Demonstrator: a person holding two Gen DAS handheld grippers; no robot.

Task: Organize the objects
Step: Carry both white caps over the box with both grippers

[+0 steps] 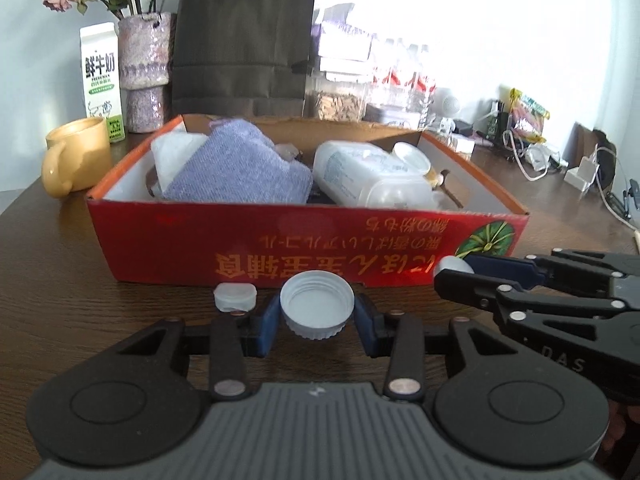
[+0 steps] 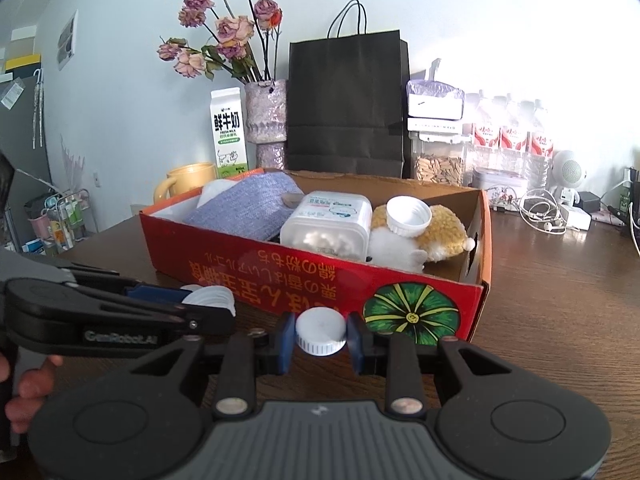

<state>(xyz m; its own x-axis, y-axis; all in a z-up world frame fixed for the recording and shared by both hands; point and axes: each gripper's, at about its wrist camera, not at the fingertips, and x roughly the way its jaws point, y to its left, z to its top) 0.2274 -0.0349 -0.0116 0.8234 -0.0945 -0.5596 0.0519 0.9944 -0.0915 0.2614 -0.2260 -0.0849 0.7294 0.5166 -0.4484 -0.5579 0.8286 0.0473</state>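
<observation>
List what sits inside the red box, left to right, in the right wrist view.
Purple cloth → clear cotton swab tub → white lid resting on the yellow and white plush toy, all inside the red box.

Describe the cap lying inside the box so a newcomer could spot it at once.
Start at the red box in the middle of the brown table. At its right end lies a yellow plush toy, beside a clear tub. The cap rests on that toy, tilted with its open side showing, the only white cap inside the box rather than out front.
</observation>
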